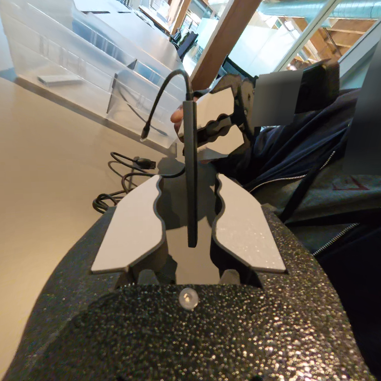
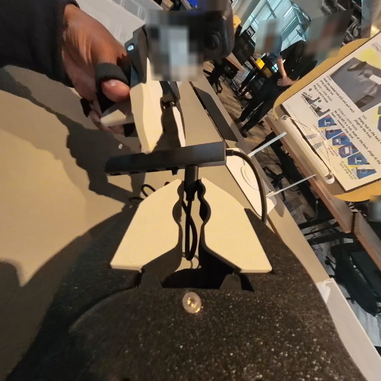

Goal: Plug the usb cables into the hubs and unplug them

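Note:
A slim black USB hub (image 1: pixel 191 185) hangs in the air above the tan table (image 1: pixel 51 165). My left gripper (image 1: pixel 188 179) is open, with a finger on each side of the hub and not touching it. My right gripper (image 2: pixel 191 182) is shut on a black USB plug (image 2: pixel 191 175) that sits in a port on the side of the hub (image 2: pixel 165 158). The plug's cable (image 2: pixel 189 226) loops down between my right fingers. The hub's own short cable (image 1: pixel 165 86) arcs away from its far end. The right gripper (image 1: pixel 203 134) also shows behind the hub in the left wrist view.
A loose black USB cable (image 1: pixel 123 179) with a free plug (image 1: pixel 146 162) lies on the table. A clear plastic bin (image 1: pixel 82 61) stands beyond it. An instruction board (image 2: pixel 340 123) stands past the table's right edge, with people (image 2: pixel 266 92) behind. A hand (image 2: pixel 92 51) holds the left gripper. My two grippers' fingertips are within a few centimetres of each other.

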Tool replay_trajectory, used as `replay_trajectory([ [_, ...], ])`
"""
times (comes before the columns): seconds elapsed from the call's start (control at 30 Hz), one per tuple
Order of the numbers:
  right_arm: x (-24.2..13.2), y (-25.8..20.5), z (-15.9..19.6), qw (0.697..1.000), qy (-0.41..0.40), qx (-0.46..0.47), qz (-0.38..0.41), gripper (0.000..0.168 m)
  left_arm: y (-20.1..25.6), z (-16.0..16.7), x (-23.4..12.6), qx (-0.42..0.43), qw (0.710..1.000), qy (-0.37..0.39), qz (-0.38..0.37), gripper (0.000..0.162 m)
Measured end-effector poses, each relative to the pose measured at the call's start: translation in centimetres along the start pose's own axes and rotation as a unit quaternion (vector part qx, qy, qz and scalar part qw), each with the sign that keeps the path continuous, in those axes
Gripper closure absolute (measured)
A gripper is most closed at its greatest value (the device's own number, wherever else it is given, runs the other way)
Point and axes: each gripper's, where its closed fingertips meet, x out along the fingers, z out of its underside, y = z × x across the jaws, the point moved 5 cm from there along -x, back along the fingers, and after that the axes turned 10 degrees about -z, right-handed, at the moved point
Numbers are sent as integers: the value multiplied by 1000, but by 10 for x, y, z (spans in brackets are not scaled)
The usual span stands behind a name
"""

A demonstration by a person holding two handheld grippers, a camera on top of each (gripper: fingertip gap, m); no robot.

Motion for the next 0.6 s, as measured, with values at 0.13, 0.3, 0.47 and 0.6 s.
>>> replay_trajectory([
  [0.13, 2, -4, -1, 1000, 2, -14, -7, 157, 1, -3, 3, 27, 999, 16, -10, 133],
  [0.3, 4, -5, 0, 1000, 6, -15, -15, 157, 6, -4, 4, 65, 997, 40, -10, 151],
  [0.47, 5, -3, 3, 1000, 13, 8, -22, 157, 4, -4, 6, 94, 994, 54, -27, 152],
  [0.6, 5, -1, 5, 995, 40, 74, -58, 156, 2, -4, 6, 119, 990, 55, -50, 152],
])
